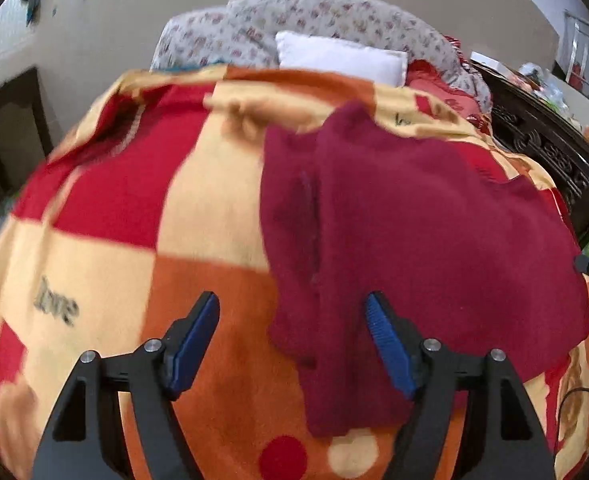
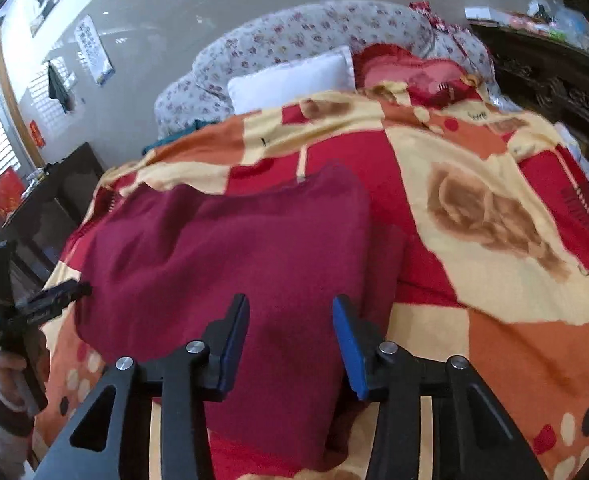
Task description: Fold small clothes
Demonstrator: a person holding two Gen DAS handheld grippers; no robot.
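Observation:
A small maroon garment [image 1: 414, 232] lies spread on a red, orange and cream checked blanket [image 1: 142, 200] on a bed. My left gripper [image 1: 292, 312] is open above the garment's near left edge; its right finger is over the cloth, its left over the blanket. In the right wrist view the same maroon garment [image 2: 234, 248] lies on the blanket [image 2: 494, 208]. My right gripper [image 2: 290, 320] is open just above the garment's near right part. Neither holds anything. The left gripper [image 2: 58, 296] also shows at the left edge of the right wrist view, in a hand.
A white pillow [image 1: 342, 56] and a floral quilt [image 1: 294, 12] lie at the head of the bed. A red pillow [image 2: 410, 70] lies beside the white one. A dark carved headboard [image 1: 546, 148] runs along the right. A dark side table [image 2: 50, 192] stands at the left.

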